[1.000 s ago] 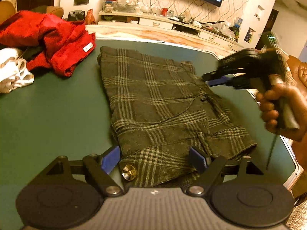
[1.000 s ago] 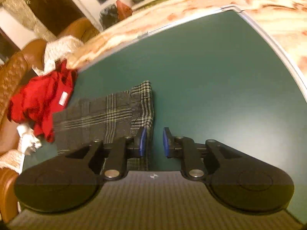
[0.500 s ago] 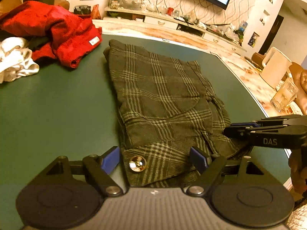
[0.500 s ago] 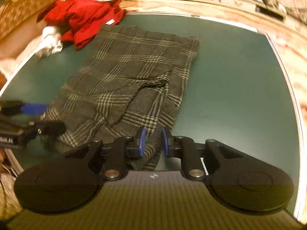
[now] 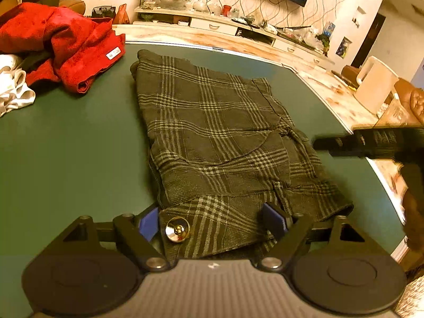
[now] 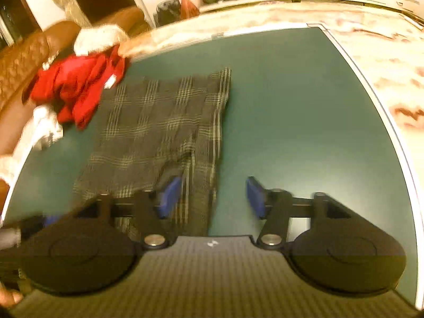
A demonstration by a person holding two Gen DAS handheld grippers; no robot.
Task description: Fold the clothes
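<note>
A pair of dark plaid shorts (image 5: 217, 143) lies flat on the green table (image 5: 66, 145), waistband nearest me with a brass button (image 5: 177, 230). My left gripper (image 5: 212, 222) is open, its blue pads on either side of the waistband. My right gripper (image 6: 209, 198) is open over the shorts' (image 6: 159, 122) near right edge; its left pad is above the cloth and its right pad above bare table. The right gripper also shows as a dark blurred shape in the left wrist view (image 5: 371, 143), at the shorts' right side.
A crumpled red garment (image 5: 61, 42) and a white cloth (image 5: 13, 92) lie at the table's far left. The table's white-trimmed edge (image 6: 384, 111) runs along the right. A white jug (image 5: 376, 84) and a brown sofa (image 6: 23, 61) stand beyond the table.
My right gripper has opened from nearly shut and swung about over the shorts' right side. My left gripper has stayed open at the waistband, shifting slightly.
</note>
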